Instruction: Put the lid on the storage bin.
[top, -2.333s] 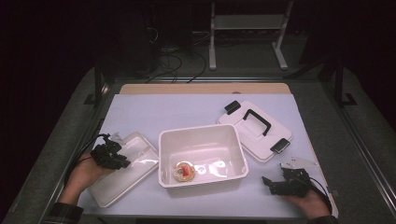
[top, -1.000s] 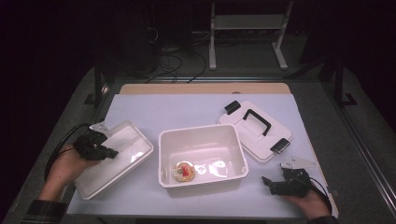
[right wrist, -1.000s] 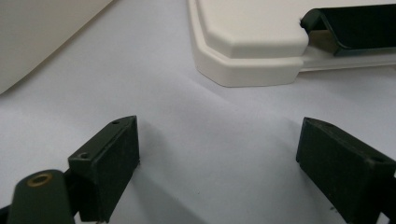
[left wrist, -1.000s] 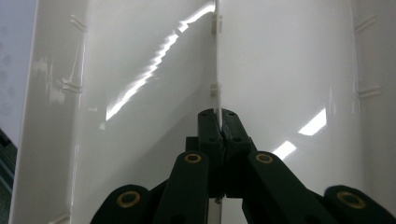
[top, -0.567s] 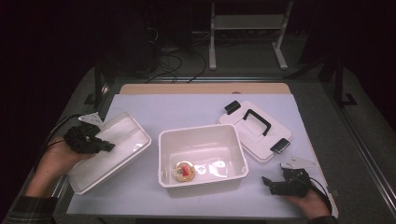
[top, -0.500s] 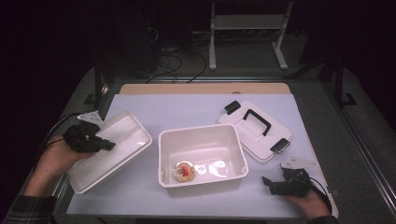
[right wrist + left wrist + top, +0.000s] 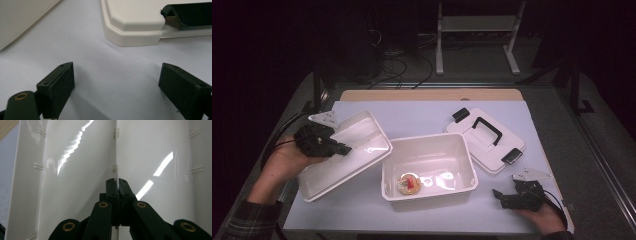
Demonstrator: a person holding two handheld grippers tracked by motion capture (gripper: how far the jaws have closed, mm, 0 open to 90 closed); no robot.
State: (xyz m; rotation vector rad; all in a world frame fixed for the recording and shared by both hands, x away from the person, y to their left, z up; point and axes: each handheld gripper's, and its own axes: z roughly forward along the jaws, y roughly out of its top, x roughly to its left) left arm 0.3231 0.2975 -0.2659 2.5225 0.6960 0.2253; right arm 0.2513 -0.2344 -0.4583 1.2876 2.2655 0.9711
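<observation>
since the earlier frames the white tray insert [image 7: 344, 152] has come up off the table at its left end and swung toward the white box [image 7: 429, 172]; it now sits tilted, far edge raised, right corner just beside the box's left rim. right hand unchanged, parked at the near right corner of the table [image 7: 412, 117].

left gripper [image 7: 343, 148]: jaws clamped on the tray's thin centre divider, seen plainly in the left gripper view [image 7: 117, 185], pads pinching the rib from both sides. the tray hangs from that one pinch, with its near edge apparently low by the table.

right gripper [image 7: 498, 195]: jaws spread wide, nothing between them; in the right gripper view they straddle bare table with the corner of the box lid [image 7: 132, 25] ahead. lid lies flat to the right of the box, handle up.

inside the box: a small round item with red on it [image 7: 408, 183], near the front left.

step in hand, as i read it: carrying the tray over to seat it in the box. next move calls for levelling the tray, squaring it to the box opening, then lowering it straight in. a one-rib grip may let it pivot, so go slow.
</observation>
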